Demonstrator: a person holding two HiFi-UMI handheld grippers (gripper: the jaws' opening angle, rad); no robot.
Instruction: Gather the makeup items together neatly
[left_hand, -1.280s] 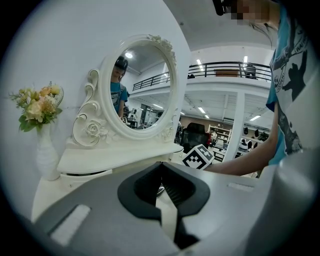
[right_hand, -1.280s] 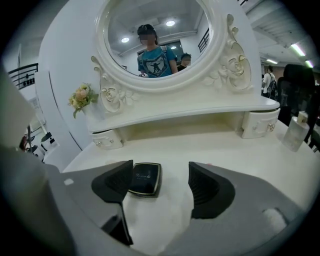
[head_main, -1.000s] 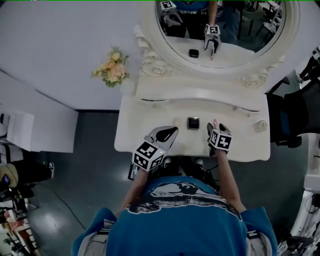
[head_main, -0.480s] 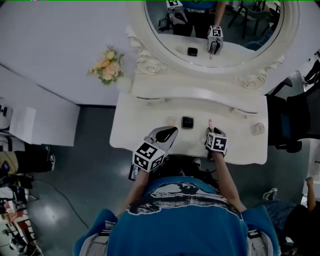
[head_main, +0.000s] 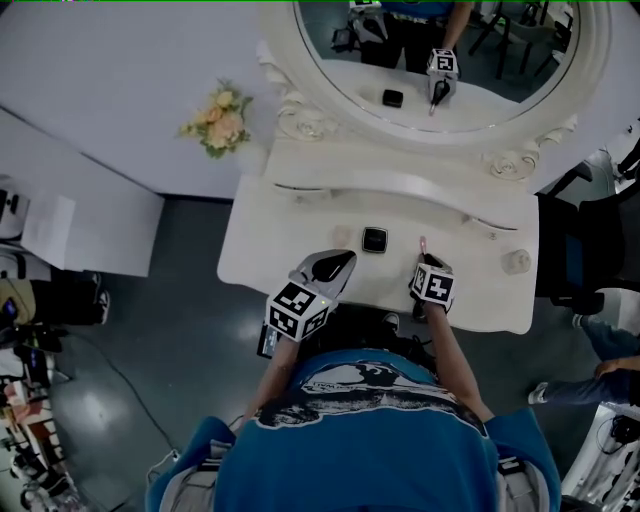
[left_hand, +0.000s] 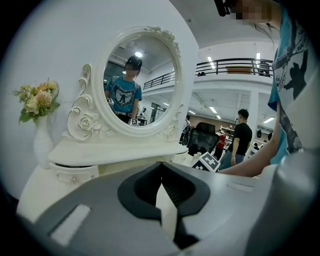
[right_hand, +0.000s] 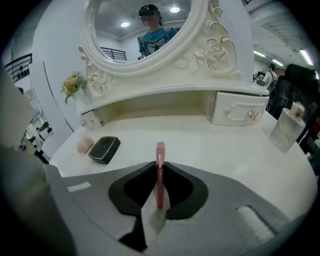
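Observation:
A slim pink makeup tube lies on the white dressing table, pointing at the mirror. My right gripper has just been closing, and its jaws now pinch the tube's near end; in the head view the tube sticks out ahead of the right gripper. A black compact and a beige sponge lie to its left, also visible as the compact and sponge in the right gripper view. My left gripper hovers at the table's front edge, its jaws shut on nothing.
A clear perfume bottle stands at the table's right end. The oval mirror and a raised shelf with small drawers back the table. A vase of flowers stands at the left. Beyond the front edge is dark floor.
The right gripper's jaws have closed onto the pink tube after sinking slightly toward the table. The left gripper stays by the front edge.

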